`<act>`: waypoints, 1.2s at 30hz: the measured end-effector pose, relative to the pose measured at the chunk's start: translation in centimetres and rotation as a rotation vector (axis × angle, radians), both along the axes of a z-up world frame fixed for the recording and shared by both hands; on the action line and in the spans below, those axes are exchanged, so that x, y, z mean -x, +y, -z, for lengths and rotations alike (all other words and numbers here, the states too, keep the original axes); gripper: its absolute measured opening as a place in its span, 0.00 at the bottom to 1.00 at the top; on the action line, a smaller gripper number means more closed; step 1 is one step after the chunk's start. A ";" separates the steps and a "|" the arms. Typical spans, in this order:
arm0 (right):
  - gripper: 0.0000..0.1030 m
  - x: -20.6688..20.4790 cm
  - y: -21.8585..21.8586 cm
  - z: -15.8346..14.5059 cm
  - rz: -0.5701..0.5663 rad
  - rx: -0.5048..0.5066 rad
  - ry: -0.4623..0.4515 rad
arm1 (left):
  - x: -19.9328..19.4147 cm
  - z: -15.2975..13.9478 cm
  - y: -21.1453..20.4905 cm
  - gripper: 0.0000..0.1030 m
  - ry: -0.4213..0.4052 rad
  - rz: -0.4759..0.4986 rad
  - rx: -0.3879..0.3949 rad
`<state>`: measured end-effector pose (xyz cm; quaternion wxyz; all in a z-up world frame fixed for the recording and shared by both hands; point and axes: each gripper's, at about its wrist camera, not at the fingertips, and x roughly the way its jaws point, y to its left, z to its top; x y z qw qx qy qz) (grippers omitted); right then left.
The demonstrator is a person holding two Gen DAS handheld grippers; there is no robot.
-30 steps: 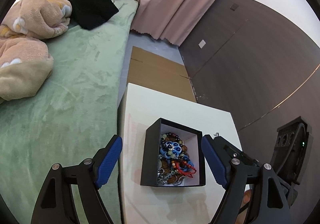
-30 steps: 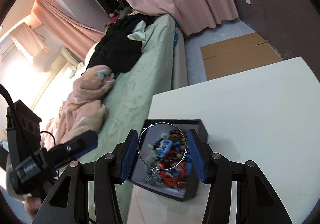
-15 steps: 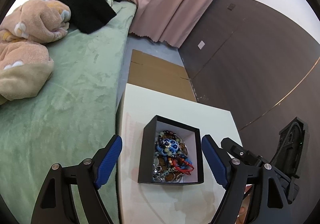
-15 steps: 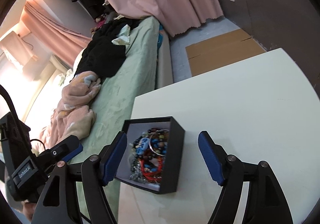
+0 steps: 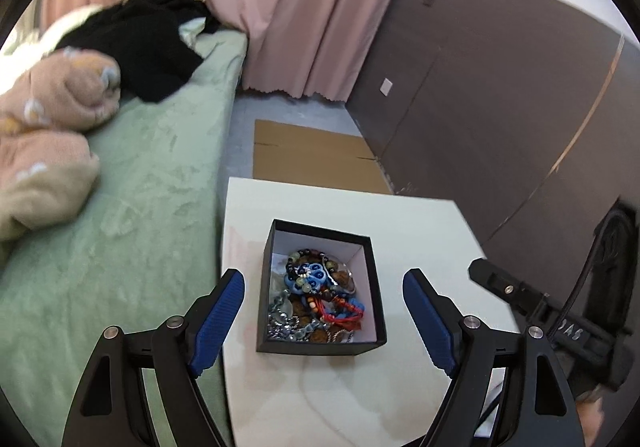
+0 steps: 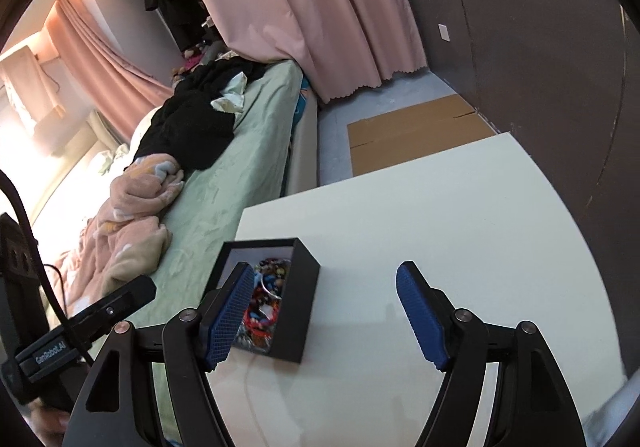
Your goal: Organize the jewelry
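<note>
A black box (image 5: 320,345) with a white lining sits on the white table (image 5: 400,215) near its left edge. It holds a tangle of jewelry (image 5: 320,295): blue, red and dark beads, chains and a thin silver hoop. My left gripper (image 5: 324,319) is open and empty, its blue pads either side of the box and above it. In the right wrist view the box (image 6: 296,307) is at lower left with the jewelry (image 6: 266,299) inside. My right gripper (image 6: 326,315) is open and empty, to the right of the box.
A bed with a green cover (image 5: 132,207) runs along the table's left side, with a pink blanket (image 5: 44,135) and black clothes (image 5: 132,47) on it. Flat cardboard (image 5: 312,159) lies on the floor beyond the table. Dark wall panels (image 5: 500,107) stand at the right.
My right gripper opened and let the silver hoop fall into the box, then moved right and back from it. My left gripper stayed open over the box.
</note>
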<state>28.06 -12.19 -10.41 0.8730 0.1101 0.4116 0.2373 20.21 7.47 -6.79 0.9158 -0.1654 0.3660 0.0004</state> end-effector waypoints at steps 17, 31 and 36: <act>1.00 4.7 -4.0 -0.7 0.025 0.041 0.004 | 3.4 -0.7 -3.9 0.98 -0.046 -0.006 -0.072; 1.00 8.8 -4.5 -1.6 -0.028 0.097 -0.059 | 6.2 -1.6 -5.7 1.00 -0.081 0.010 -0.103; 1.00 9.4 -4.4 -2.4 -0.033 0.124 -0.033 | 6.6 -2.0 -5.6 1.00 -0.096 0.012 -0.097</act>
